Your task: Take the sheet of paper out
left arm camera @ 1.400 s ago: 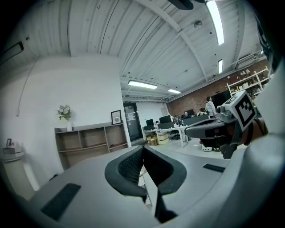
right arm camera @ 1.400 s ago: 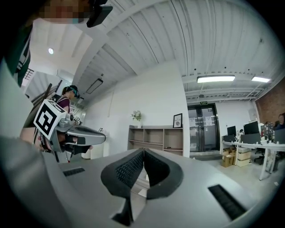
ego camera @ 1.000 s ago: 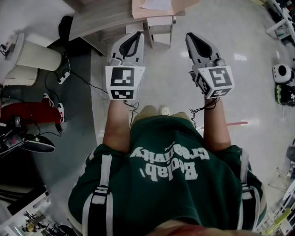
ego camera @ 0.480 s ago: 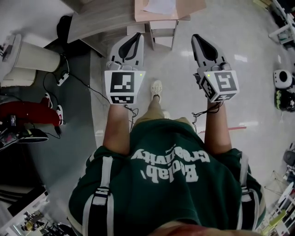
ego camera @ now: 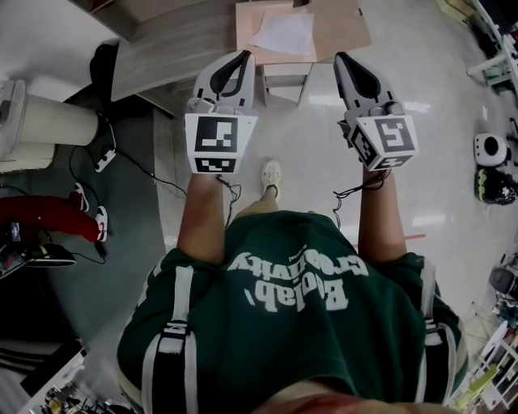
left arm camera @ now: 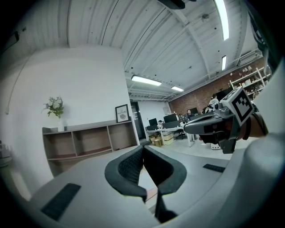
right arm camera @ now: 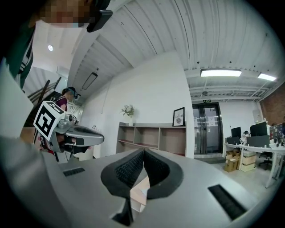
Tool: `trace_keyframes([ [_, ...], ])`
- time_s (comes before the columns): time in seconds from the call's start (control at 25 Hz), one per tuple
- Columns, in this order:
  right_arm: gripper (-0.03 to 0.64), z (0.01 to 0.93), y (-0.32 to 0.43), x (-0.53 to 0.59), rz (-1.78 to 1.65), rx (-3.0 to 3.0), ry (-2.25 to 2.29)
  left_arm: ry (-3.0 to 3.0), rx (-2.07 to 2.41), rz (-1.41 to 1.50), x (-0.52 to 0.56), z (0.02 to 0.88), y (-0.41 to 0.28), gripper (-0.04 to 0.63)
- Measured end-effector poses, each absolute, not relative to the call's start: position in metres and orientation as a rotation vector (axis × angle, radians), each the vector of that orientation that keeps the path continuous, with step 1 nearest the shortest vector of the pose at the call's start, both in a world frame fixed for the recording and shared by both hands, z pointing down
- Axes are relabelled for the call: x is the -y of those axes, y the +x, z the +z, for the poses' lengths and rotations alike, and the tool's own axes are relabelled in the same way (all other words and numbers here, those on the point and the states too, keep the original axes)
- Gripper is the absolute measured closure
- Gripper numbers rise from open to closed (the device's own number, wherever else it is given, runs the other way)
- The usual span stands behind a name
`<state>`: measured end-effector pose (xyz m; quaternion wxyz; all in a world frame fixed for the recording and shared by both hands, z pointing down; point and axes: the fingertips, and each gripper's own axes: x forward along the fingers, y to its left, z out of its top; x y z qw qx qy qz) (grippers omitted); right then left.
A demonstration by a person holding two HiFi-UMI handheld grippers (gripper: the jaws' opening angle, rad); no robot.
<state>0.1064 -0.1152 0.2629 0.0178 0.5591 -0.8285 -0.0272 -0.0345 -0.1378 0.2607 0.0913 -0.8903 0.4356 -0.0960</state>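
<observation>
- The task is only beginning: the sheet of paper (ego camera: 283, 34) is lying flat on the table (ego camera: 344, 24), untouched, and neither tool is carrying anything.
- Both tongs are pointing level toward the table, stopping just short of its near edge. The left tongs (ego camera: 244, 55) are aiming at its near left corner and the right tongs (ego camera: 341, 58) at its near right part.
- The left tongs are sitting clenched and empty, their black pads (left arm camera: 128, 167) meeting at the tip.
- The right tongs are likewise clenched on nothing, pads (right arm camera: 155, 170) pressing together.
- By my judgement everything is remaining: closing the gap to the table, releasing one pair of tongs, pinching an edge of the sheet and drawing it away.
- The sheet is looking thin, white and matte, roughly rectangular, lying slightly askew on the table.
- The table top is showing as a flat, pale tan rectangle over a white frame; I cannot tell whether the sheet is sitting inside anything.
- The tongs are smooth grey shells tapering to points, lined with ribbed rubber.
</observation>
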Motion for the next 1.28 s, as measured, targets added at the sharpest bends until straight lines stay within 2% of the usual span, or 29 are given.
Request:
trace_keyframes([
  [0.52,0.584,0.238,0.080,0.249,-0.134,2.555,1.716,-2.654,-1.256,-0.235,0.276,0.238,-0.049,0.577],
  [0.8,0.584,0.249,0.078,0.280,-0.158,2.525,1.698,-2.688,-1.233,-0.194,0.309,0.253,-0.046,0.577],
  [1.28,0.584,0.259,0.115,0.305,-0.139,2.572,1.641,-2.680,-1.255,-0.244,0.330,0.266,0.001,0.577],
])
